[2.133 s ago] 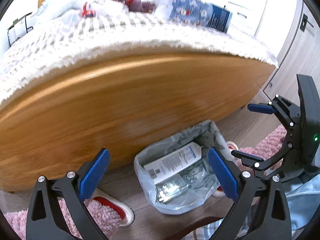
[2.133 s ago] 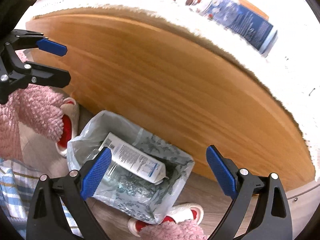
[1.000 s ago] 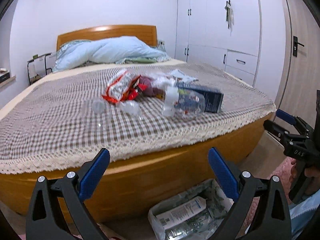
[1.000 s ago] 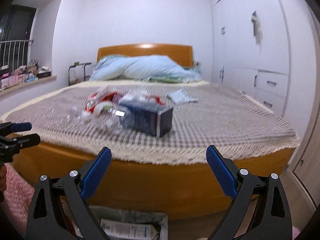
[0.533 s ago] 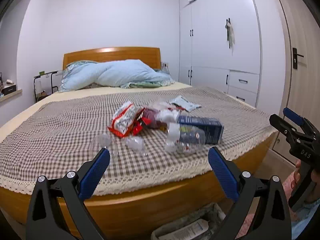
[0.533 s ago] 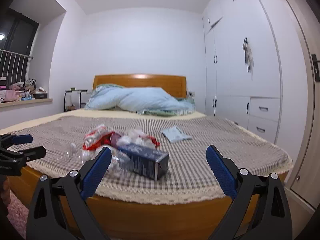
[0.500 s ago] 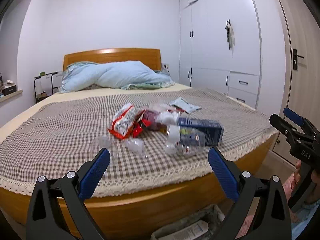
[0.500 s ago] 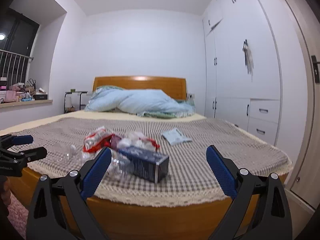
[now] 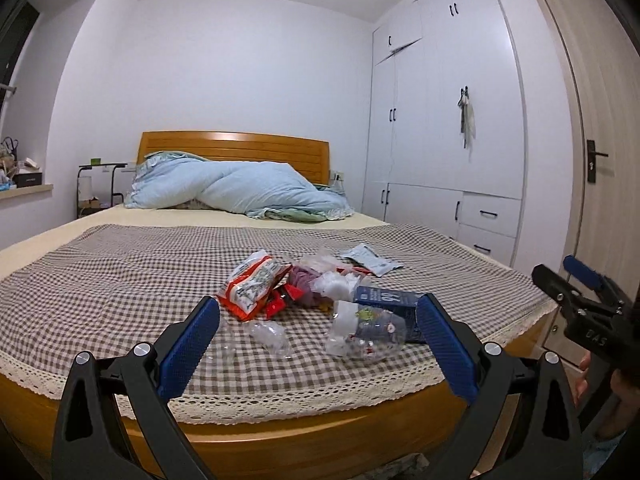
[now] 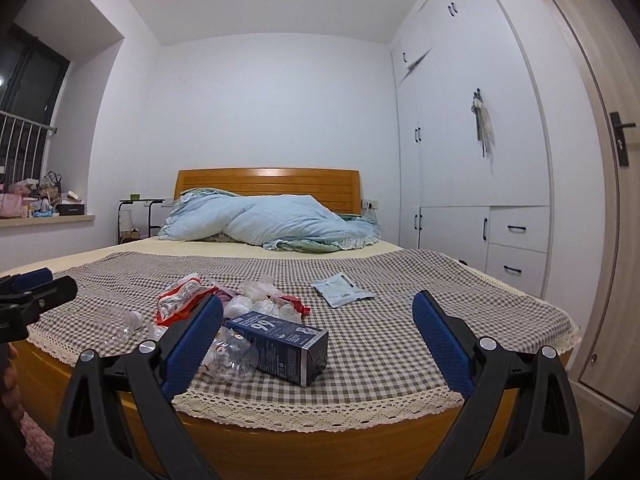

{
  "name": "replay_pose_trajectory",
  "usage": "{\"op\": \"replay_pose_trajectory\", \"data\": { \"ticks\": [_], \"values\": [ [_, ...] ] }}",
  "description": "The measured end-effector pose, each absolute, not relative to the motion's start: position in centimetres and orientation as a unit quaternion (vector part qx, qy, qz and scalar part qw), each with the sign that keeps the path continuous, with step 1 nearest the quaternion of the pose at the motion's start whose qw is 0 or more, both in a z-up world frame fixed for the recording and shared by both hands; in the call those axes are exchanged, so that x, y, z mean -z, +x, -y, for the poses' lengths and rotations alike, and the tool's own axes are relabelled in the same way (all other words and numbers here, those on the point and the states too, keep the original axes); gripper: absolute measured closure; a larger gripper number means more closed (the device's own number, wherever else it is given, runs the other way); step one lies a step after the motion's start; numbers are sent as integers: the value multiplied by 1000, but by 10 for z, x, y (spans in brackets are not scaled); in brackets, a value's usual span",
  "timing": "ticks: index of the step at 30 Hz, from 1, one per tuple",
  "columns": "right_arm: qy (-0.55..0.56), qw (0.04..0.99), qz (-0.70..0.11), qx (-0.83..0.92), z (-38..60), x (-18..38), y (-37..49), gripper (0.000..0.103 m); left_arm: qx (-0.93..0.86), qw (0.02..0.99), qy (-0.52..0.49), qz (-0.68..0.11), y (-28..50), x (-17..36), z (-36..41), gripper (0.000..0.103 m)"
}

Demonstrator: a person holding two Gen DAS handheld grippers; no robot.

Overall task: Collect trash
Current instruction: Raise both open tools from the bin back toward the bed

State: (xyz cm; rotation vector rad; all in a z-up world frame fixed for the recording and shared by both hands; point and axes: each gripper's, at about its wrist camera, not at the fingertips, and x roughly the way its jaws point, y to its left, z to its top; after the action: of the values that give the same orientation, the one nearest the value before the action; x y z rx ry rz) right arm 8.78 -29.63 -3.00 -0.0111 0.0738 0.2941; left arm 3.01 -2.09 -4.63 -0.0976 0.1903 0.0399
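We hold both grippers, left [image 9: 318, 344] and right [image 10: 316, 344], jaws wide open, empty, short of bed [image 10: 320, 436] foot edge. Trash pile [image 9: 304, 296] near that edge. Step: approach. Next: reach blue carton [image 10: 278, 346], close on it.

Glossy varnished wood on the bed frame [image 9: 248, 440] and headboard [image 10: 267, 184]. Woven checked cloth with a lace-like crocheted edge on the bedspread [image 9: 120, 280]. On that bedspread: clear, crinkled plastic bottle [image 9: 366, 334], matt printed carton [image 10: 280, 338], shiny foil-like snack wrapper [image 9: 252, 284]. Soft, puffy cloth on the duvet [image 10: 276, 220] near the headboard. Matt black plastic with blue rubbery-looking pads [image 10: 438, 338] on the claws.
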Motion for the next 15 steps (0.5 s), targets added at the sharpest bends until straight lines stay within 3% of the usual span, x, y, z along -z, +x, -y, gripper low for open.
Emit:
{"op": "replay_pose_trajectory", "data": {
  "ticks": [15],
  "values": [
    [-4,986,-75,-151,303,49,97,11,-11,991,-58,-119,40,57,19,8]
  ]
}}
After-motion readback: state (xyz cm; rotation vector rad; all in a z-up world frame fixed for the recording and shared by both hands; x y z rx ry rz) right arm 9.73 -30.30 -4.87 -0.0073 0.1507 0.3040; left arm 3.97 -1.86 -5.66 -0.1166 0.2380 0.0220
